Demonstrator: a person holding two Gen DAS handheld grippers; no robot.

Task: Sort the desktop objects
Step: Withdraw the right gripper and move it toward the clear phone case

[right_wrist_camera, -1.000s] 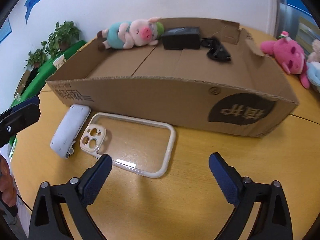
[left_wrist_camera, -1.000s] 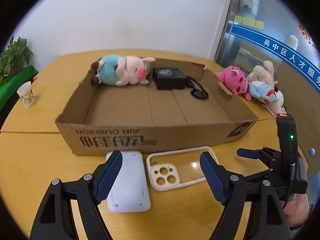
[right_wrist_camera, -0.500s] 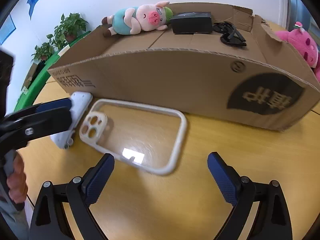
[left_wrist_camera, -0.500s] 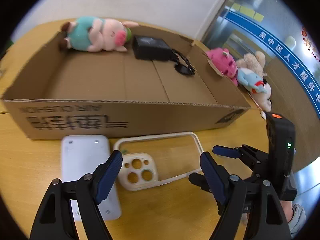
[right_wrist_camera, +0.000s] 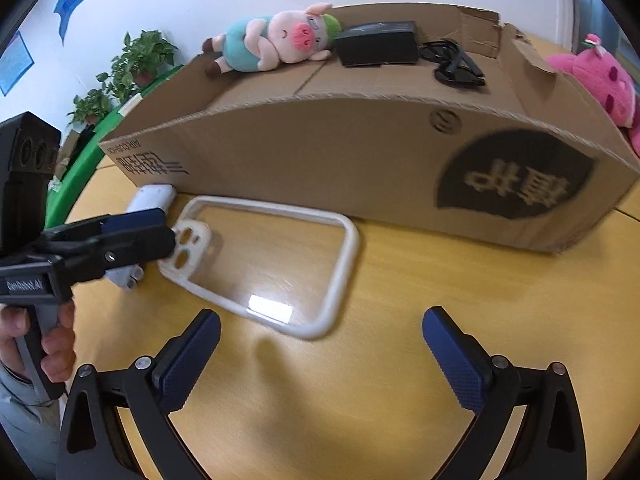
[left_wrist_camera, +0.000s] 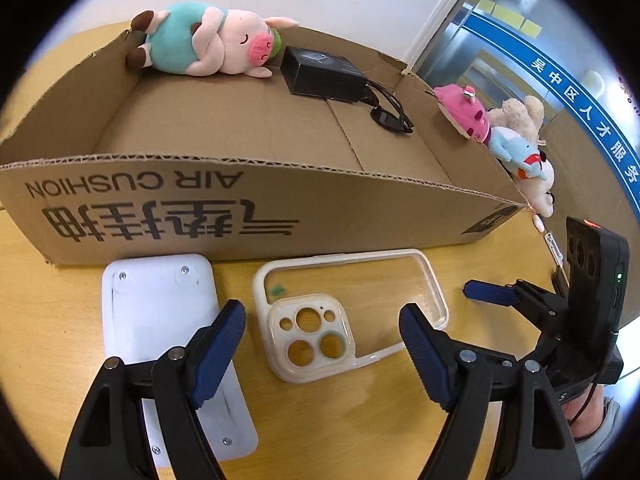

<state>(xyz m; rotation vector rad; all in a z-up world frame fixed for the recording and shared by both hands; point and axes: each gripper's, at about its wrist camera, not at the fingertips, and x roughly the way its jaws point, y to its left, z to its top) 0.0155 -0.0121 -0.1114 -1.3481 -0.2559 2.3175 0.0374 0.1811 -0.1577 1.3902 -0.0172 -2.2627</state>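
On the table (left_wrist_camera: 360, 432), going left to right, the white slab (left_wrist_camera: 160, 312) lies flat at about 9 o'clock of the phone case (left_wrist_camera: 348, 312), and both sit just in front of the box (left_wrist_camera: 256, 208), at its 6 o'clock. The main change is in the left gripper (left_wrist_camera: 322, 344): a second ago it hung higher and further back with both items small beneath it, and now it has dropped and tipped forward so its jaws, spread with nothing between the pads, straddle the case's camera end. In the right wrist view its upper finger covers part of the slab, and its tip sits at the case's camera corner; whether it touches is not clear. The case itself looks unmoved, its far long edge near the box wall. The right gripper (right_wrist_camera: 320, 354) has barely shifted; its jaws are opening to their widest with only bare tabletop between them, the case's near corner at their 11 o'clock. Inside the box, the pig (left_wrist_camera: 208, 40), black pack (left_wrist_camera: 320, 74) and glasses (left_wrist_camera: 390, 114) line the far wall from 11 to 1 o'clock, already sorted. At 2 o'clock outside, more plush toys (left_wrist_camera: 496, 128) wait. My reading is that the case is the next item to be picked, the left gripper being nearly placed for it.
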